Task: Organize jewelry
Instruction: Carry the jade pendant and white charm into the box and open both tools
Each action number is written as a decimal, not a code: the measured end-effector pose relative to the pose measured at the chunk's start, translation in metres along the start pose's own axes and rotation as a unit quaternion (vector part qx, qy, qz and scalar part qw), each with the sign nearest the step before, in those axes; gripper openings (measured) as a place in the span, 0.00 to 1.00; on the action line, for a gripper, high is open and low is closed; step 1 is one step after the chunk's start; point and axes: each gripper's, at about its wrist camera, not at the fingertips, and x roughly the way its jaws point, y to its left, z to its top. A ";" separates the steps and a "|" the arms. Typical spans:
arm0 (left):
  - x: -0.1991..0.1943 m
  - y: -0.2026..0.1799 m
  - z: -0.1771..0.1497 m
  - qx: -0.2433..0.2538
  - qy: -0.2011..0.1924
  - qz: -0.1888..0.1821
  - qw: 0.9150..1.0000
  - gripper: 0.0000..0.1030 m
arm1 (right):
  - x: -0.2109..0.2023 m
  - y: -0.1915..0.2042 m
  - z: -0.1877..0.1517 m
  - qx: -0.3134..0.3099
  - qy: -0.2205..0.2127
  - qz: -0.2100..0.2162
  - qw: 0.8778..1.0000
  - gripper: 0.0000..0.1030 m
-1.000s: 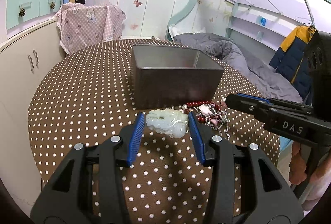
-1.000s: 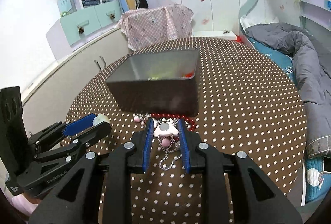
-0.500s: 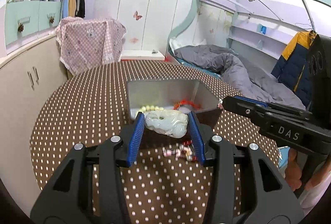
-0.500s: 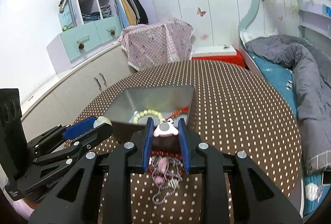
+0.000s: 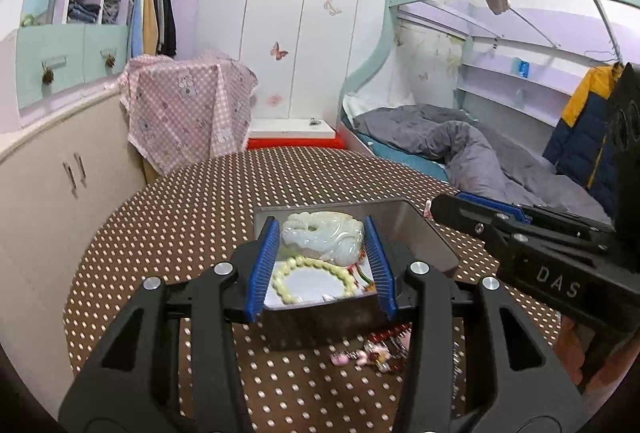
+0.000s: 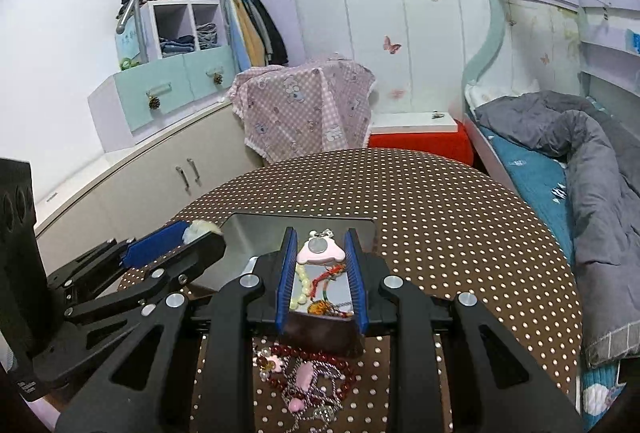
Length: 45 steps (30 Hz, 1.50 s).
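My left gripper [image 5: 320, 239] is shut on a pale green jade carving [image 5: 324, 238] and holds it above the open dark metal box [image 5: 424, 237]. My right gripper [image 6: 320, 249] is shut on a pink bear-shaped pendant [image 6: 320, 251], also over the box [image 6: 264, 229]. Inside the box lie a cream bead bracelet [image 5: 312, 275] and red-orange cords [image 6: 326, 279]. A tangle of red beads, pink charms and silver chain [image 6: 308, 381] lies on the table in front of the box; it also shows in the left wrist view [image 5: 376, 351].
The box stands on a round table with a brown polka-dot cloth [image 6: 460, 217]. Behind it are a chair draped in pink cloth [image 6: 308, 113], cream cabinets [image 5: 52, 177] on the left and a bed with a grey duvet [image 6: 580, 161] on the right.
Both grippers rose from the table and moved forward over the box, each carrying its piece. The bead tangle stayed on the table in front of the box.
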 end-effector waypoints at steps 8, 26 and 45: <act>0.018 -0.001 -0.005 0.007 0.007 0.018 1.000 0.42 | 0.019 0.000 -0.004 -0.004 0.006 -0.010 1.000 0.21; 0.022 -0.004 -0.008 0.009 0.017 0.033 0.999 0.43 | 0.030 -0.005 -0.015 0.010 0.013 -0.017 1.000 0.22; 0.020 0.002 -0.007 -0.002 0.013 0.047 0.999 0.57 | 0.025 -0.008 -0.015 0.015 0.008 -0.025 1.000 0.24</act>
